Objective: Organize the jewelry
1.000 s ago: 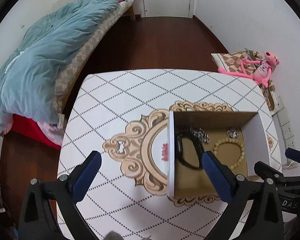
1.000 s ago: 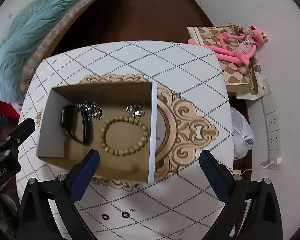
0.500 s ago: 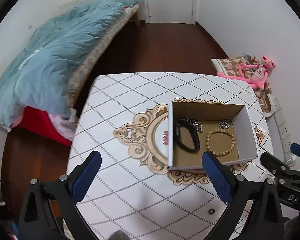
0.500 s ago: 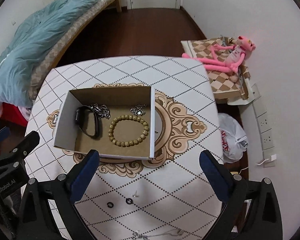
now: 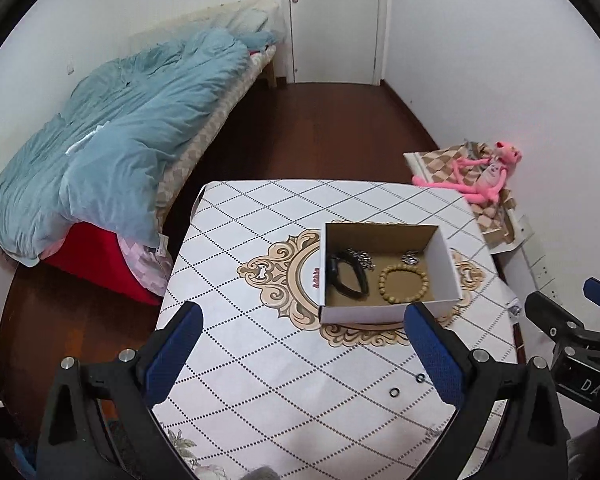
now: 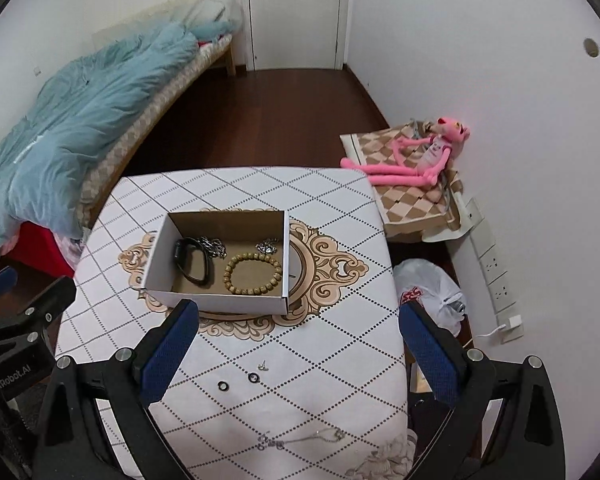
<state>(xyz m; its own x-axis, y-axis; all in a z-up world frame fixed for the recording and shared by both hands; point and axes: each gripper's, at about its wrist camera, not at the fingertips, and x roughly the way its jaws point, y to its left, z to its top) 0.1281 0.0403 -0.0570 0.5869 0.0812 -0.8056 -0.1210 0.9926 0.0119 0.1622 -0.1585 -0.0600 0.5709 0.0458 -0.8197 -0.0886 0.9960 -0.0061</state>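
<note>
Both hand-held grippers, left (image 5: pixel 302 350) and right (image 6: pixel 296 348), have pulled back gaping and empty, leaving two rings (image 6: pixel 238 381) unboxed at lower centre.

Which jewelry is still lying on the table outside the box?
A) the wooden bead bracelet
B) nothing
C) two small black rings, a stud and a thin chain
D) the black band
C: the two small black rings, stud and thin chain lie on the table in front of the box, which holds the other pieces.

The left gripper (image 6: pixel 16 344) reads "Robot.AI"; the right gripper (image 5: pixel 580 356) reads "DAS".
</note>
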